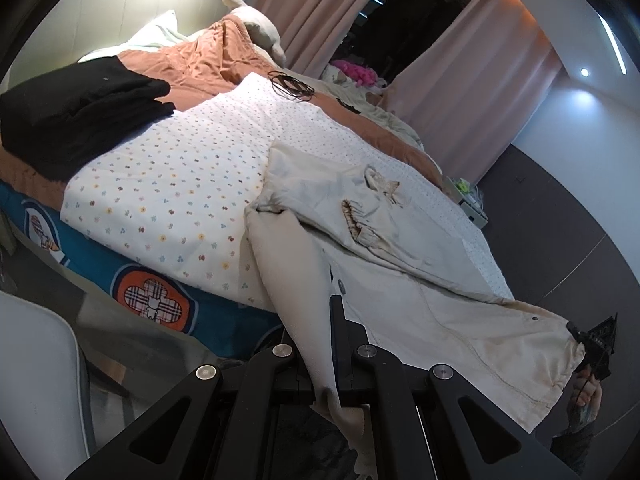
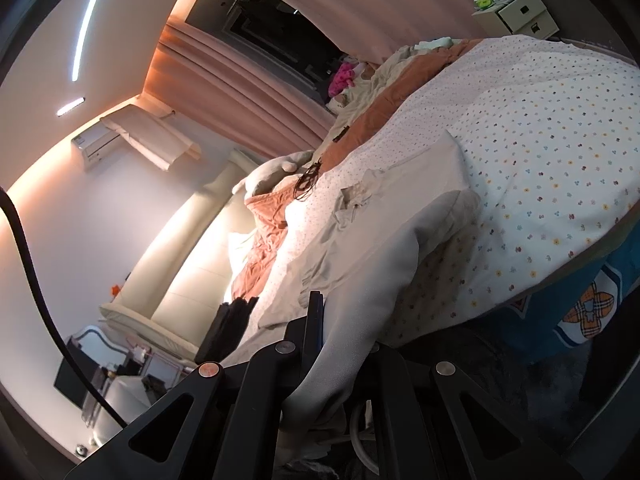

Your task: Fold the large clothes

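A large cream jacket (image 1: 400,248) lies on the flower-print bedspread (image 1: 180,184), with a gathered cuff (image 1: 354,220) folded onto its middle. My left gripper (image 1: 316,328) is shut on the jacket's hem at the bed's near edge; cloth hangs down between its fingers. My right gripper (image 1: 592,344) shows at the far right of the left wrist view, shut on the hem's other corner. In the right wrist view the right gripper (image 2: 332,320) is shut on the jacket (image 2: 380,248), whose cloth drapes over and hides the fingertips.
A folded black garment (image 1: 80,112) lies on the bed's far left. An orange quilt (image 1: 200,60), pillows and a plush toy (image 1: 256,20) sit at the head. A coiled cord (image 1: 290,84) lies on the bedspread. A nightstand (image 2: 516,10) stands beyond the bed.
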`<state>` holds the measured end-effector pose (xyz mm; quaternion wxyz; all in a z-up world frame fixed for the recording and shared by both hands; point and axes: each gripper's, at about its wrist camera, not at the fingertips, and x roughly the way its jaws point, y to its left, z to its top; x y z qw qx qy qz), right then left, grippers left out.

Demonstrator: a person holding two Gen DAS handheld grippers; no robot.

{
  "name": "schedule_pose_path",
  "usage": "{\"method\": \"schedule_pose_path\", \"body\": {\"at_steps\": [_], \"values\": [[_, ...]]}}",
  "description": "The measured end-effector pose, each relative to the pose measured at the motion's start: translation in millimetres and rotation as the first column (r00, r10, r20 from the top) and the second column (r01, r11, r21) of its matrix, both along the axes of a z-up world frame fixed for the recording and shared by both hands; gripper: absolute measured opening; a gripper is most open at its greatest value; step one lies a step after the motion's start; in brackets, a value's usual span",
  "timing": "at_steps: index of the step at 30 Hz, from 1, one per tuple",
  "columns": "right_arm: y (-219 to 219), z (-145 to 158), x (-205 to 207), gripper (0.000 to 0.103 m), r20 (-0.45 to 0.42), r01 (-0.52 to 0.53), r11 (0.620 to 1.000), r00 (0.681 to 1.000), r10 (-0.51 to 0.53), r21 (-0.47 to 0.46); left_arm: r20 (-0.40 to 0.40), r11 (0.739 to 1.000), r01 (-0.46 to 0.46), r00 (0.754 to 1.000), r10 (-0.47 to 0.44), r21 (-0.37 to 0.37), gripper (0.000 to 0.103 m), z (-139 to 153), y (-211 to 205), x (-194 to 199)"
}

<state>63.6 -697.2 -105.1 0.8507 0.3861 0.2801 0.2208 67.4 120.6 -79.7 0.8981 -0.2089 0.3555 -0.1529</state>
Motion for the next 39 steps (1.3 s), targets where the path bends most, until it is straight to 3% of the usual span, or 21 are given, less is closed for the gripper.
{"method": "schedule_pose_path", "body": {"at_steps": [12, 26, 39], "values": [[-11.4, 28.1, 58.0, 0.004, 0.034, 0.015, 1.0, 0.999, -0.015, 0.006, 0.068, 1.0, 0.011, 0.998, -0.011, 0.002, 0.004, 54.0, -15.6, 72.3], [-17.9, 80.5, 171.1, 0.005, 0.042, 0.048, 0.999, 0.998, -0.047, -0.018, 0.09, 0.999, -0.038, 0.995, 0.037, 0.003, 0.004, 103.3, -27.4, 191.7], [-15.3, 70.8, 262.7, 0.004, -0.035, 0.074, 0.996, 0.996, -0.076, -0.048, 0.013, 0.998, -0.054, 0.998, 0.054, 0.029, 0.004, 79.4, -36.2, 288.6]]}}
